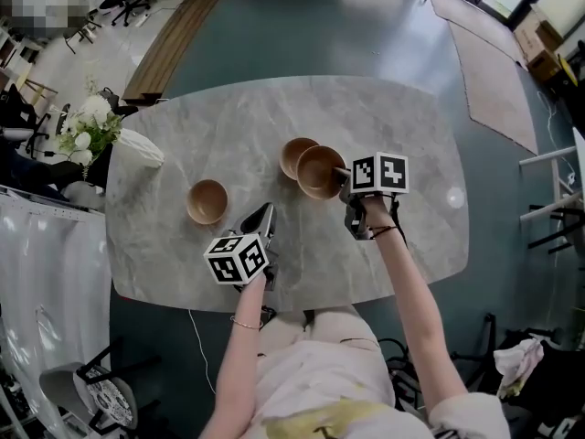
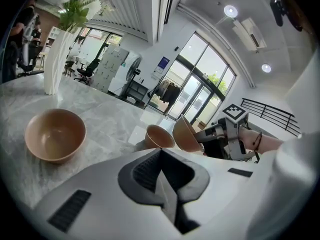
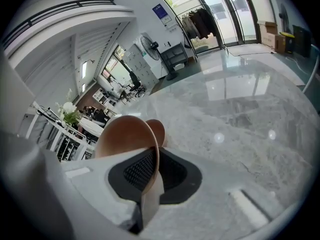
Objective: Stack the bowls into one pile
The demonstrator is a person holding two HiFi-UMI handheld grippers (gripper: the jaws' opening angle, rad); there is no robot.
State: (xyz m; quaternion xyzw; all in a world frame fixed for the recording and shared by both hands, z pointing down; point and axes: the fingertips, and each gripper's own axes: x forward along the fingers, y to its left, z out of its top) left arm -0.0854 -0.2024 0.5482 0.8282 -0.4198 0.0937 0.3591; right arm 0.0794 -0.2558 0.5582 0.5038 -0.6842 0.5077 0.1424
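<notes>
Above marble table (image 1: 384, 108), right hand-held gripper (image 1: 345, 176) tilts down, clamping a tipped bowl (image 1: 318, 172); left hand-held gripper (image 1: 265, 211) is closed, empty.

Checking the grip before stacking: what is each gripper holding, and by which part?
The right gripper holds a tilted bowl by its rim, pinched between the jaws. The left gripper is shut and holds nothing.

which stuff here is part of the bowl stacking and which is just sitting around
Part of the job: held bowl, rim clamped in the right gripper; middle bowl beside it; left bowl, alone; left gripper, shut, empty.
Just lying about: white vase of flowers at the table edge.
</notes>
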